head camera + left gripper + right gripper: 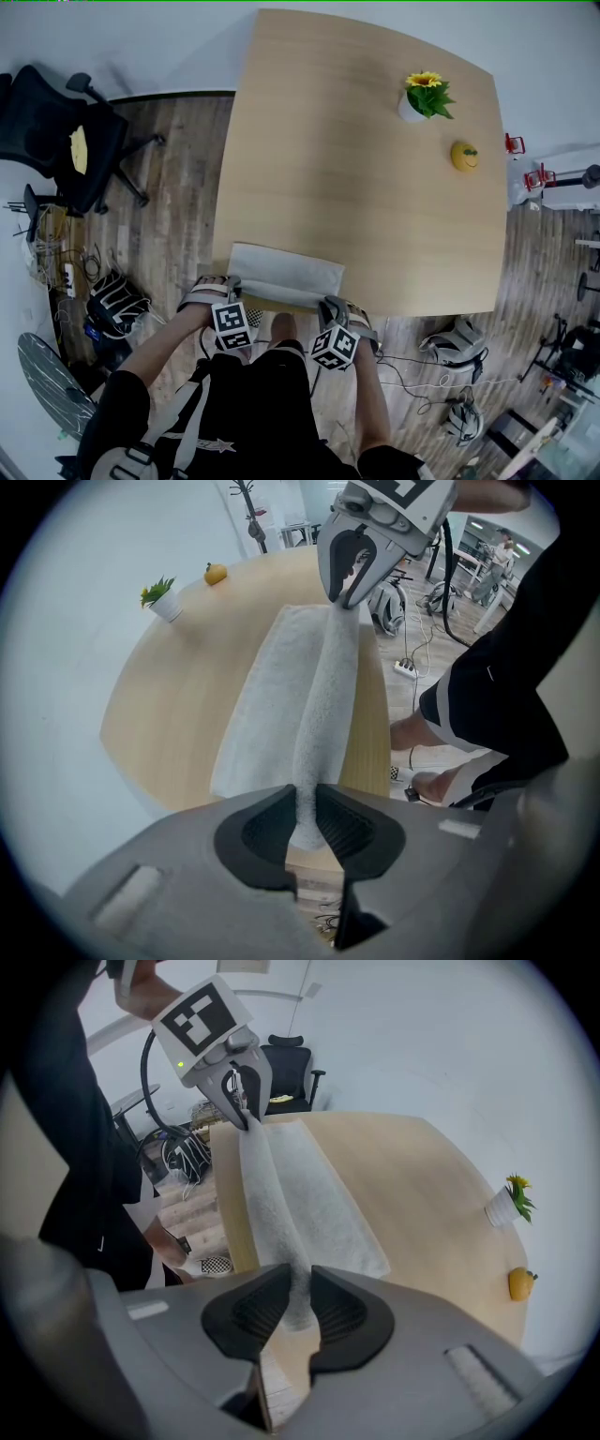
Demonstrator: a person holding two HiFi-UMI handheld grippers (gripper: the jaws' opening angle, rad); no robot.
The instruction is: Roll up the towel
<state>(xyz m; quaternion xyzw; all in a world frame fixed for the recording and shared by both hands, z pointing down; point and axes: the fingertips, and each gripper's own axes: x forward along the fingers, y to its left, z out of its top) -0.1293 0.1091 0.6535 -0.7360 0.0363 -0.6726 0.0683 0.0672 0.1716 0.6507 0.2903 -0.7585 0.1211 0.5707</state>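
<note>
A white towel (286, 270) lies at the near edge of the wooden table (366, 187). Its near hem is lifted into a raised ridge (328, 686) that runs between my two grippers. My left gripper (232, 291) is shut on the hem's left end, and the cloth is pinched between its jaws (305, 819). My right gripper (330, 307) is shut on the right end, with the towel (309, 1199) gathered between its jaws (298, 1302). Each gripper shows in the other's view: the right gripper (349, 591) and the left gripper (246, 1110), both biting the ridge.
A small potted sunflower (424, 96) and a yellow round object (464, 156) stand at the table's far right. A black office chair (66, 141) and cables (112, 300) are on the floor to the left. More gear (459, 342) lies on the floor to the right.
</note>
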